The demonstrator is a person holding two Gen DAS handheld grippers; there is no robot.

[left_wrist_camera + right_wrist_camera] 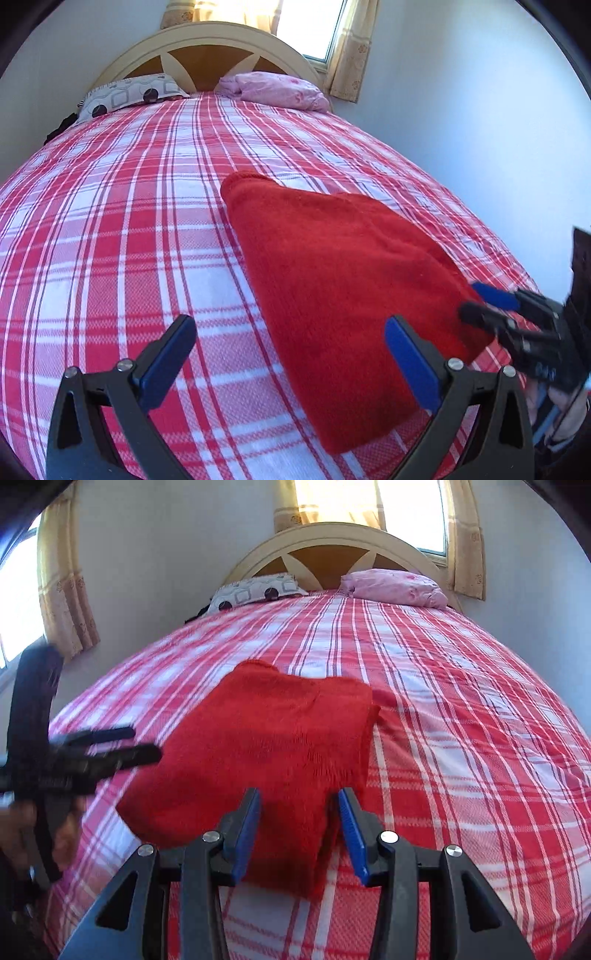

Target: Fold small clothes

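Note:
A folded red knitted garment (332, 280) lies flat on the red and white plaid bedspread (129, 221). My left gripper (291, 332) is open and empty, low over the bed, with its right finger above the garment's near left part. In the right wrist view the garment (266, 738) lies just ahead. My right gripper (299, 812) is open, its fingers on either side of the garment's near corner, not closed on it. The right gripper also shows in the left wrist view (487, 302) at the garment's right edge. The left gripper shows blurred in the right wrist view (122, 746).
A patterned grey pillow (125, 92) and a pink pillow (280, 88) lie by the cream headboard (207, 44). A window with curtains (332, 33) is behind. A white wall (480, 129) runs along the bed's right side.

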